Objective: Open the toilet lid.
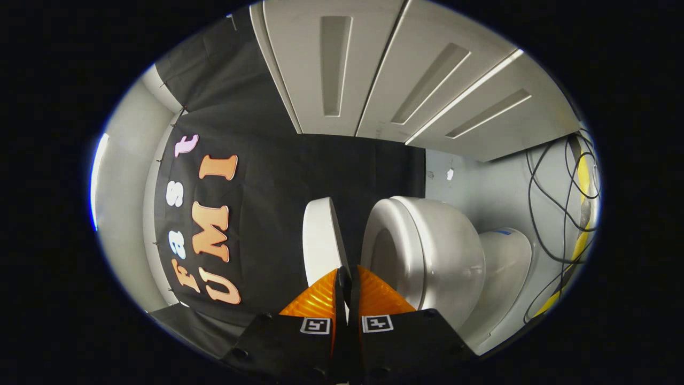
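The view is turned on its side. The white toilet lid (319, 240) stands lifted away from the seat and bowl (427, 256), with a dark gap between them. My gripper (347, 271) is shut on the lid's rim, and the thin rim runs down between the two fingers. The toilet's rounded bowl lies just beyond the fingers on one side, and the lid's outer face is on the other.
The toilet's base (505, 267) meets a grey wall. Black cables (556, 214) and a yellow cable (580, 176) hang along that wall beyond the base. White recessed panels (374, 69) span the area behind the toilet. Black cloth (278, 176) backs the lid.
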A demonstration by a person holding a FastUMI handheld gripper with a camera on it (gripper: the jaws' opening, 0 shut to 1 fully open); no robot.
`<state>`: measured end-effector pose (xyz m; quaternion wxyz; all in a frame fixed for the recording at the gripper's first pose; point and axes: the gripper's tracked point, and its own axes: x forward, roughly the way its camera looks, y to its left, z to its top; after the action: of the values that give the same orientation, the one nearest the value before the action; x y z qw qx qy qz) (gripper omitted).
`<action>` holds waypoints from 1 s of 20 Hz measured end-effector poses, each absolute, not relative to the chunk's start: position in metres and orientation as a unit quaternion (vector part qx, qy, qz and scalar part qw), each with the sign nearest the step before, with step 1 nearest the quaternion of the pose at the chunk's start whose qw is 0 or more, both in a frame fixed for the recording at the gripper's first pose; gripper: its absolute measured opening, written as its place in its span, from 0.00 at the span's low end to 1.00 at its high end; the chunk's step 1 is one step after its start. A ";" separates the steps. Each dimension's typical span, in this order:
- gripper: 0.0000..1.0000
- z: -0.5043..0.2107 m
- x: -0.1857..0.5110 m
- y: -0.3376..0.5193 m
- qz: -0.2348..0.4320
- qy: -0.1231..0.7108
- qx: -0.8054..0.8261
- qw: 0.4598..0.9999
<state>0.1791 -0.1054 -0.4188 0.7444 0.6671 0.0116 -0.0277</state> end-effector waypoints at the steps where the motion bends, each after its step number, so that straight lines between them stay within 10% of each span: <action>1: 0.08 -0.416 0.180 -0.105 -0.027 0.012 0.665 0.746; 20: 0.08 -0.299 0.187 -0.051 0.008 -0.008 0.570 0.821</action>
<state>0.1865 -0.0506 -0.2995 0.8213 0.5704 -0.0080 0.0082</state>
